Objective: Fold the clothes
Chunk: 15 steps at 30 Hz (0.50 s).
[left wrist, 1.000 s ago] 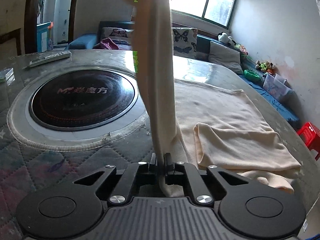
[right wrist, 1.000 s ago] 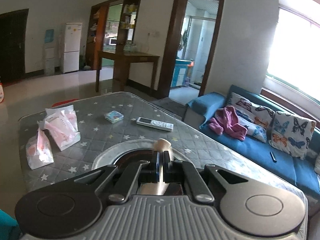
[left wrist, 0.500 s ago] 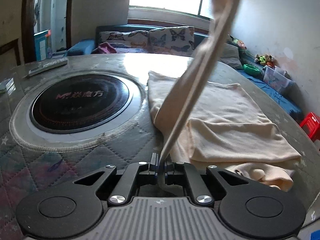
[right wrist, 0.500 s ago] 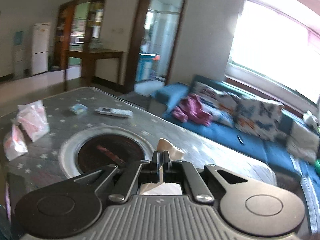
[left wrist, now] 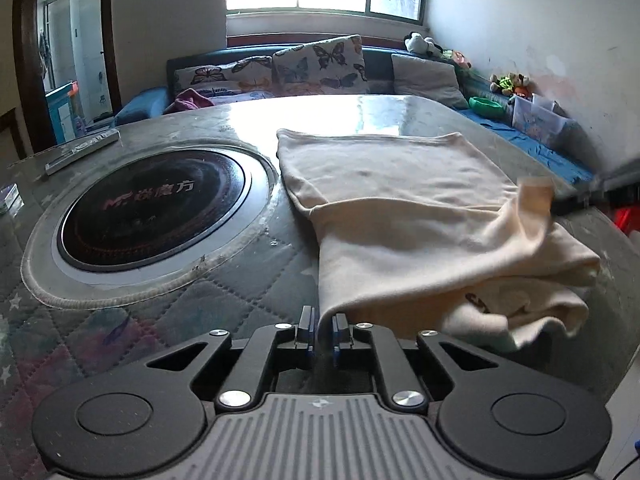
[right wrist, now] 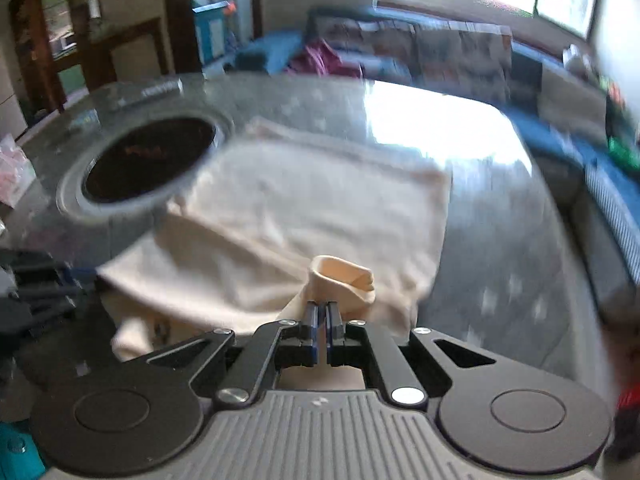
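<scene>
- The cream garment [left wrist: 400, 208] lies partly folded on the quilted surface [left wrist: 152, 320], just to the right of the round black cooktop [left wrist: 152, 216] set into it.
- In the left wrist view, the left gripper [left wrist: 322, 330] sits low at the near edge of the garment; its jaws stand slightly apart with a fabric edge running down between them, and whether they pinch it cannot be told.
- That same view shows the right gripper [left wrist: 576, 200] only as a dark blurred shape at the far right, with a sleeve end [left wrist: 534, 196] lifted off the pile in front of it.
- The right wrist view shows this grasp up close: the right gripper [right wrist: 321, 316] has its jaws together on the sleeve cuff [right wrist: 340, 276], which stands up just beyond the fingertips.
- The right wrist view is motion-blurred, but it shows the garment [right wrist: 320, 200] from above and the dark body of the left gripper [right wrist: 36, 292] at the left edge.
- Only the left wrist view shows dark printing [left wrist: 476, 302] on a lower layer near the front.
- A remote control [left wrist: 82, 150] lies on the surface beyond the cooktop, well apart from the garment.
</scene>
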{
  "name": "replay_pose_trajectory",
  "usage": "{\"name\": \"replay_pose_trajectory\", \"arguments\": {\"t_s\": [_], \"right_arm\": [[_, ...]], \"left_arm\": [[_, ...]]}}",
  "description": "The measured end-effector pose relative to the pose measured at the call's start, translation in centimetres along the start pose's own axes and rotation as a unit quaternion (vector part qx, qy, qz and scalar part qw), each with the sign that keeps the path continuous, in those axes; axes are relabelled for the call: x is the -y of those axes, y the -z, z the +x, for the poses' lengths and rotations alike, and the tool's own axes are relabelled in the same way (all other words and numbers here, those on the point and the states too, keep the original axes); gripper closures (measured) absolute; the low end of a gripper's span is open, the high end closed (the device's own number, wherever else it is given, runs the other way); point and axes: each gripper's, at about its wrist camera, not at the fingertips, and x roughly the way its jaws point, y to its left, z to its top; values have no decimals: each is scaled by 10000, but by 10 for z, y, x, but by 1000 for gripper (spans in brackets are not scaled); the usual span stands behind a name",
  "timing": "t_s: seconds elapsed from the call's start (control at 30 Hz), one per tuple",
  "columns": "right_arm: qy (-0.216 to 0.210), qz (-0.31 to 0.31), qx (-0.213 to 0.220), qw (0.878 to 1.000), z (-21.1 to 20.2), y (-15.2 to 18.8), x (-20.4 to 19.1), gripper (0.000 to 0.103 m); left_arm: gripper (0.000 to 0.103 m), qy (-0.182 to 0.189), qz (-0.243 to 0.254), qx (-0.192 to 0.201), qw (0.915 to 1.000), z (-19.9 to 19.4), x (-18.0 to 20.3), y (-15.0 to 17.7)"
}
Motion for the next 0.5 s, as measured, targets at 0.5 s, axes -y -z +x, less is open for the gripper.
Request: {"name": "replay_pose_trajectory", "arguments": {"t_s": [0.5], "right_arm": [[51, 703, 354, 9969, -9, 7, 38, 94]], "left_arm": [[61, -52, 155, 342, 9993, -16, -16, -31]]}}
